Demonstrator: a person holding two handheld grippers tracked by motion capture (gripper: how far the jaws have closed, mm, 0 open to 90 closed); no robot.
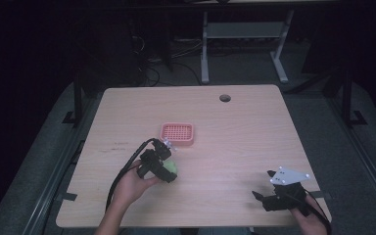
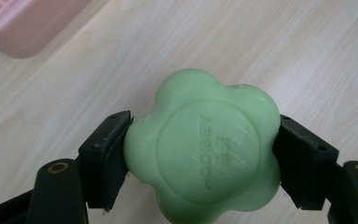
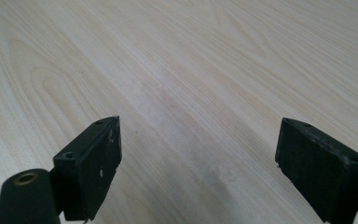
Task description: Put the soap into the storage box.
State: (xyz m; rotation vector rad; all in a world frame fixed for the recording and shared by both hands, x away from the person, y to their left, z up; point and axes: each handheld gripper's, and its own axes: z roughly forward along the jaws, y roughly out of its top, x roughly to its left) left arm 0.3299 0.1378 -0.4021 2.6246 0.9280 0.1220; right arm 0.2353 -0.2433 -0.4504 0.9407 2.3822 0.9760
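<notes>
Right gripper: nearest the person, at the table's near right corner, well apart from the pink tray and to its right; in the right gripper view its jaws stand wide with bare wood between them and nothing held.
Grey plate: three-cornered, on top of the right gripper.
Left gripper: on the near side of the pink tray, a little to its left, in the person's left hand; its jaws are clamped on the green soap, one pad on each side.
Green soap: flower-shaped bar with raised lettering on a round face, pinched between the left jaws; in the high view it sits just on the near side of the pink tray, not touching it.
Pink tray: square, grid-topped, near the table's middle; its corner shows at the top left of the left gripper view.
Table: light wood.
Round hole: beyond the pink tray, toward the far right, near the far edge.
</notes>
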